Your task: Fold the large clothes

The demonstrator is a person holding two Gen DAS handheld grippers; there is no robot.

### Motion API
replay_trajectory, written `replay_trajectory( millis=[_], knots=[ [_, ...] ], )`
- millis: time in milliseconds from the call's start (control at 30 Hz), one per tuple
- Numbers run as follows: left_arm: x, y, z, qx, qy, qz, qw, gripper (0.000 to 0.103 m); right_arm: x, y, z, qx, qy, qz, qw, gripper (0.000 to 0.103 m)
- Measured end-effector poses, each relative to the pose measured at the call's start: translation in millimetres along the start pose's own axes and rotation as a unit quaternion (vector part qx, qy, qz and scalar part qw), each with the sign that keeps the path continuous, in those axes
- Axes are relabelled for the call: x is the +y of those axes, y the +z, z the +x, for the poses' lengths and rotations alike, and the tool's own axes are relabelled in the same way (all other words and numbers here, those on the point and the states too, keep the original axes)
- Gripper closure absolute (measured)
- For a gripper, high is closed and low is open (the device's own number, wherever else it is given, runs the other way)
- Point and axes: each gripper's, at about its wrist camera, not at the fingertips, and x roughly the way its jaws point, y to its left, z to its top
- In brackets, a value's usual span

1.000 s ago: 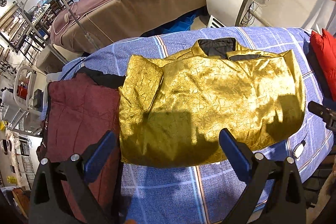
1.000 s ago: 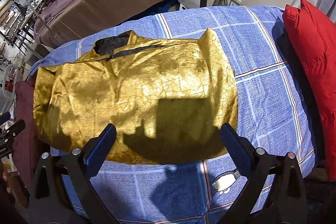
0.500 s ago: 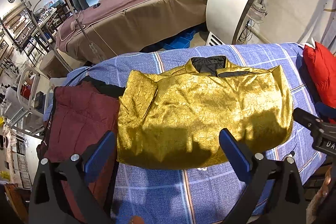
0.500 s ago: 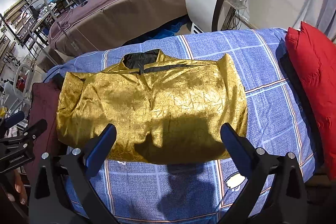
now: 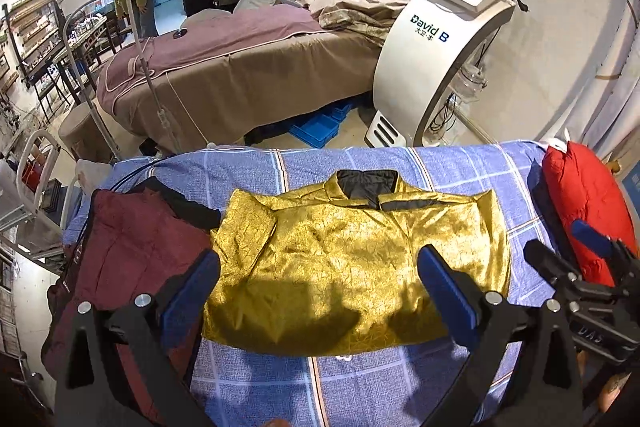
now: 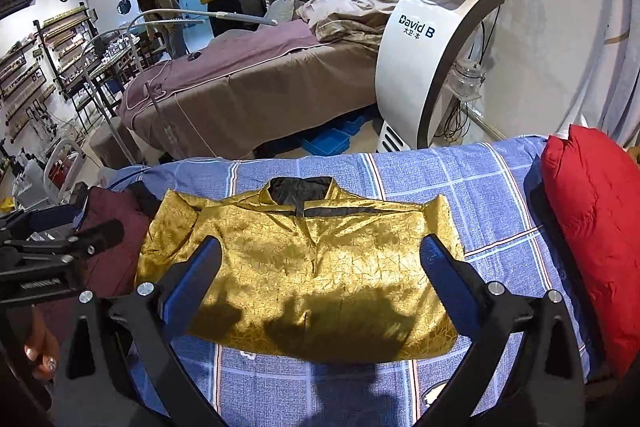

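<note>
We find the left gripper [image 5: 318, 291] and the right gripper [image 6: 320, 285] both spread wide, holding nothing, raised clear above the bed [image 5: 360, 383]. One gold jacket [image 5: 356, 267] lies folded flat at the middle of the blue checked bedcover, its collar toward the far edge and its hem toward the near edge; its long axis runs left to right, across the bed. We count one gold jacket, one maroon garment [image 5: 120, 259] touching its left side, and one red padded garment [image 6: 596, 235] at the right edge, well apart from it. The gold fabric is shiny and crinkled, with a black lining showing at the collar and the sleeves tucked in.
</note>
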Motion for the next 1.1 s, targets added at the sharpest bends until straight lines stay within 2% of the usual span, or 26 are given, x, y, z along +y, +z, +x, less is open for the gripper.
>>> replay_trajectory(
  millis=[100, 200, 267, 300, 367, 400, 433, 500, 567, 600, 800, 967, 1100],
  knots=[
    [-4.5, 3.2, 11.8, 0.029, 0.059, 0.022, 0.9976, 0.006, 4.9, -1.7, 8.6, 0.017, -0.010, -0.019, 1.000, 0.005],
    [-17.6, -3.2, 36.8, 0.081, 0.144, 0.075, 0.9834, 0.006, 10.3, -5.8, 16.3, 0.028, -0.005, -0.027, 0.999, 0.005],
    [-29.5, -12.1, 55.6, 0.104, 0.215, 0.124, 0.9631, 0.006, 14.3, -9.2, 22.0, 0.038, -0.005, -0.035, 0.999, 0.005],
    [-36.7, -18.1, 67.0, 0.114, 0.256, 0.151, 0.9482, 0.006, 15.7, -10.7, 24.3, 0.041, -0.002, -0.038, 0.998, 0.005],
    [-46.2, -30.7, 84.6, 0.143, 0.293, 0.195, 0.9250, 0.006, 17.4, -14.1, 28.8, 0.050, 0.004, -0.039, 0.998, 0.005],
    [-49.4, -36.0, 89.6, 0.157, 0.269, 0.203, 0.9281, 0.006, 17.7, -15.7, 30.9, 0.054, 0.008, -0.038, 0.998, 0.005],
    [-50.3, -39.1, 91.9, 0.171, 0.230, 0.196, 0.9377, 0.006, 17.8, -17.3, 32.4, 0.058, 0.009, -0.037, 0.998, 0.005],
    [-45.7, -41.4, 91.8, 0.205, 0.107, 0.145, 0.9619, 0.006, 17.3, -20.1, 35.0, 0.064, 0.007, -0.038, 0.997, 0.006],
    [-33.9, -41.2, 91.4, 0.218, 0.014, 0.081, 0.9724, 0.006, 14.7, -21.7, 35.3, 0.067, 0.003, -0.035, 0.997, 0.005],
    [-27.4, -39.7, 91.6, 0.218, -0.013, 0.059, 0.9740, 0.006, 13.0, -22.4, 35.1, 0.067, -0.001, -0.033, 0.997, 0.005],
    [-21.9, -29.2, 78.4, 0.165, 0.020, 0.071, 0.9835, 0.006, 2.5, -23.6, 40.5, 0.078, -0.014, -0.018, 0.997, 0.005],
    [-19.4, -20.9, 71.7, 0.158, 0.018, 0.061, 0.9854, 0.006, 2.9, -24.6, 44.6, 0.086, -0.012, -0.015, 0.996, 0.005],
    [-14.8, -19.1, 60.6, 0.145, 0.000, 0.053, 0.9880, 0.006, 6.3, -25.2, 47.2, 0.093, -0.006, -0.020, 0.995, 0.005]
  ],
)
